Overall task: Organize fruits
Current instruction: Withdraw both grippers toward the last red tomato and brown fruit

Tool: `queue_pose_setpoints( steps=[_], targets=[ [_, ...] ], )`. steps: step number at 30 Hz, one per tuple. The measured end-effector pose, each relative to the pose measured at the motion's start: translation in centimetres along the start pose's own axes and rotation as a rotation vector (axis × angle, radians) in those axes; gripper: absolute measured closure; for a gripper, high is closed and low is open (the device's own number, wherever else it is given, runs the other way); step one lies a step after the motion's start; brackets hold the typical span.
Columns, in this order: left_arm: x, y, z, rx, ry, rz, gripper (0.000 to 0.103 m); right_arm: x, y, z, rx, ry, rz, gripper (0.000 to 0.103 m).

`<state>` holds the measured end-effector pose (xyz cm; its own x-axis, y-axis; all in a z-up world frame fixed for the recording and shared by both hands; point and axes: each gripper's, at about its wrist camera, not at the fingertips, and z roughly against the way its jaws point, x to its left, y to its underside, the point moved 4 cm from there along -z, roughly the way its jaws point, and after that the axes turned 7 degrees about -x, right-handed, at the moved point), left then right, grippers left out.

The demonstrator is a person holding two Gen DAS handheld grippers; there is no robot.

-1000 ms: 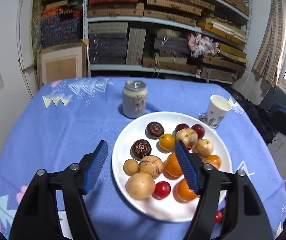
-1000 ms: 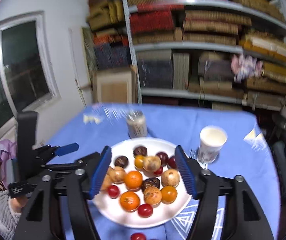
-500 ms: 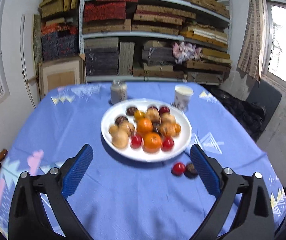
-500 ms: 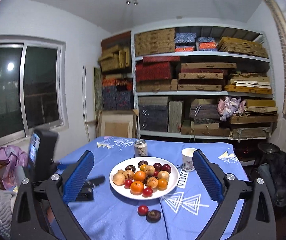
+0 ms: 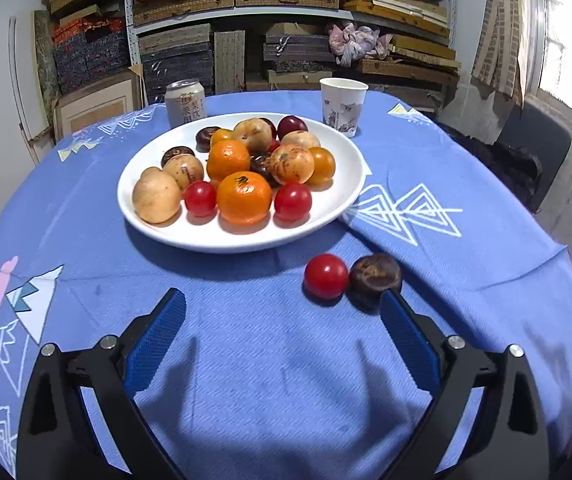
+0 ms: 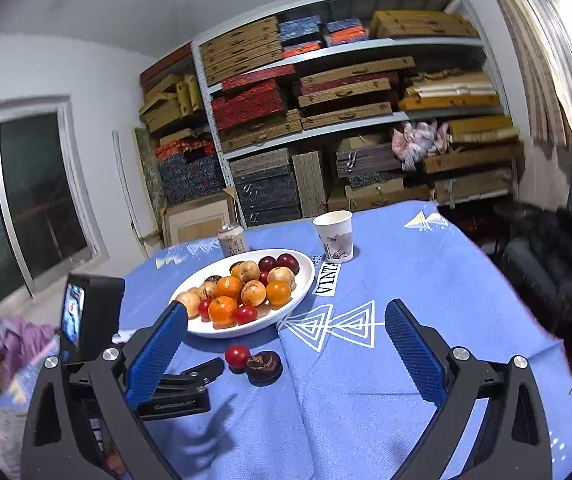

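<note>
Both grippers are descending toward the table since the earlier frame. I am keeping the left gripper (image 5: 282, 320) and right gripper (image 6: 286, 334) released — the red tomato (image 5: 325, 276) and dark fruit (image 5: 375, 273) are lying touching, off the plate (image 5: 242, 236).

"VINTA" on a white label (image 6: 326, 279) beside the plate (image 6: 305, 276), Chinese characters on the can (image 5: 185, 103)
</note>
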<state>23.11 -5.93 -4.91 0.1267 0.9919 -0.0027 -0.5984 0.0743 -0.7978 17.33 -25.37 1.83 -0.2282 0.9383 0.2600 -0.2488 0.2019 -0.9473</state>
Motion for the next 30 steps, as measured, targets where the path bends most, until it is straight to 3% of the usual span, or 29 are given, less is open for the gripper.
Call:
queue_pose_setpoints(
  steps=[10,15,19,30],
  targets=[
    [-0.6,-1.1,-3.1,0.025,-0.043,-0.022,0.010,-2.3,1.3,-1.3,0.078,-0.002,-0.139,0.003],
    [-0.5,-1.5,-4.2,0.032,-0.074,-0.048,0.010,-1.7,1.7,-1.5,0.088,0.001,-0.112,0.003],
    [0.5,-1.1,-4.7,0.065,-0.050,-0.008,0.010,-1.5,2.1,-1.7,0.104,0.002,-0.105,0.003],
    [1.2,-1.2,-4.2,0.033,-0.081,-0.064,0.010,-1.7,2.3,-1.9,0.124,0.005,-0.113,0.003]
  ],
)
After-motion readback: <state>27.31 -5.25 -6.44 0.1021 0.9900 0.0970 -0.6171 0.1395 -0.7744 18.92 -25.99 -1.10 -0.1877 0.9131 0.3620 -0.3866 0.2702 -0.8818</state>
